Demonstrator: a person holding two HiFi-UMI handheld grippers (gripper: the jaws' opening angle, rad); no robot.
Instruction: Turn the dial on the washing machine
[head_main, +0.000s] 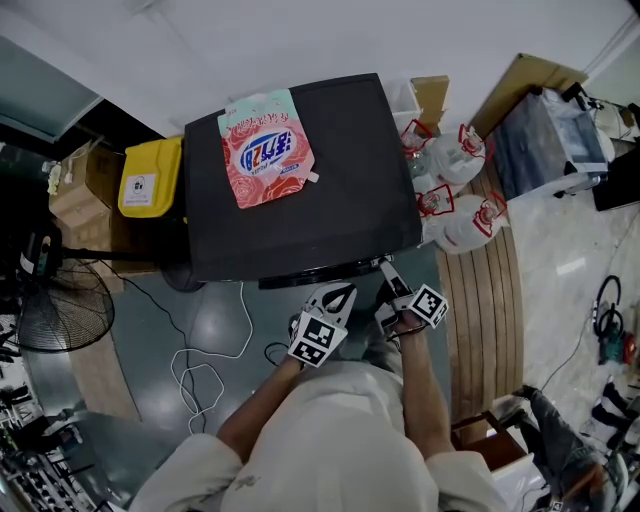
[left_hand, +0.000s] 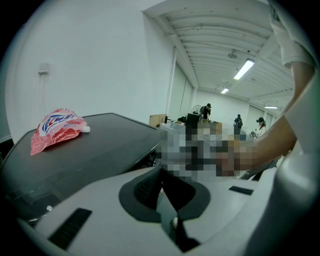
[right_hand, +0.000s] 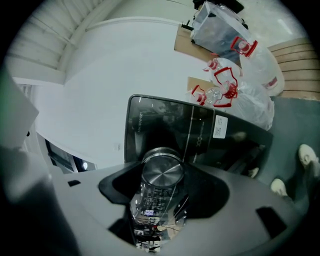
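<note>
Nearest the person, the left gripper (head_main: 343, 295) hangs just short of the near edge of the washing machine (head_main: 360, 170). Its jaws are pressed together with nothing between them, and it takes no part in the work.

Just beside it, the right gripper (head_main: 386, 270) reaches in under that same near edge, toward the machine's right corner. It is clenched on the dial (right_hand: 162, 171), a brushed-metal knob that stands out from the dark front panel (right_hand: 200, 130). The pads sit on either side of the knob's rim, and its round face shows squarely between them. The panel lies slanted in the right gripper view, so the gripper appears to be rolled about its own line.

I judge the turning step to be in hand: the grip is made and the twist seems partly done. How far the dial is meant to go cannot be told.

The next move calls for rolling the wrist about the knob's own axis, with steady pressure and no pull or sideways push. The smooth metal may slip under the pads. If the wrist runs out of reach, the jaws would need to let go and take a fresh hold.

Farther back, a pink detergent pouch (head_main: 265, 148) lies flat on the machine's top toward its far left corner, well clear of the work.
</note>
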